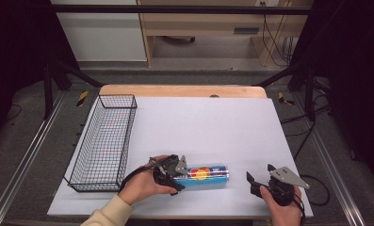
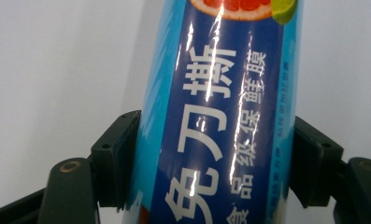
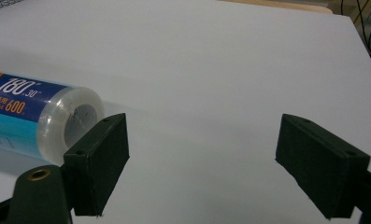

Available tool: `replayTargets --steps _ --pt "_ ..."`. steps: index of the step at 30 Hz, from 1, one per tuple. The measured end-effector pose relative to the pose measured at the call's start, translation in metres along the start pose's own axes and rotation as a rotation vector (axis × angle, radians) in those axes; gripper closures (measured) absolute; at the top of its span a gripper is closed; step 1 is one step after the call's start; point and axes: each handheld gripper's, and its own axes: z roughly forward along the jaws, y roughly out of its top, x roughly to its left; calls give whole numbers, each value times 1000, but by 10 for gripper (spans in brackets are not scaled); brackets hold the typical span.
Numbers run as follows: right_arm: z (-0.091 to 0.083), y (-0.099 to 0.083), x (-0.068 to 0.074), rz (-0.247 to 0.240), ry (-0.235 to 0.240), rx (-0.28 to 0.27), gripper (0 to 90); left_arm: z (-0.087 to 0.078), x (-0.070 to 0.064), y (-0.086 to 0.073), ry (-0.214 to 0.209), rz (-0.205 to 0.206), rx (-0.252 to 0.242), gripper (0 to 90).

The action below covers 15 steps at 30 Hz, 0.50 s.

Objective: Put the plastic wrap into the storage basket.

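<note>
Cling-film roll [image 1: 206,174] lies on its side near the front edge of the white table [image 1: 213,122], long axis running left to right, just right of the wire basket [image 1: 104,141]. Left gripper [image 1: 175,175] sits over the roll's left end; in the left gripper view its jaws stand on either side of the roll [image 2: 216,116], pads pressed to the blue wrapper, clamped on it. Right gripper [image 1: 260,179] hangs apart from the roll's right end, jaws wide with nothing between them; the roll's clear end [image 3: 71,123] shows just beyond one pad. Judgement: light, stiff on its core, but round with a glossy, slick wrapper, so likely to roll or slide; grip across the barrel, nearer the middle for balance
</note>
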Motion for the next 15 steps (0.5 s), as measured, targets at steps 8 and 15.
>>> replayTargets --steps 8,15 --pt "0 0 0 0 -1 0 176 -5 -1 1 2 -2 -45 291" --pt "-1 0 0 6 0 -1 176 -13 -4 4 -35 -36 -101 301"
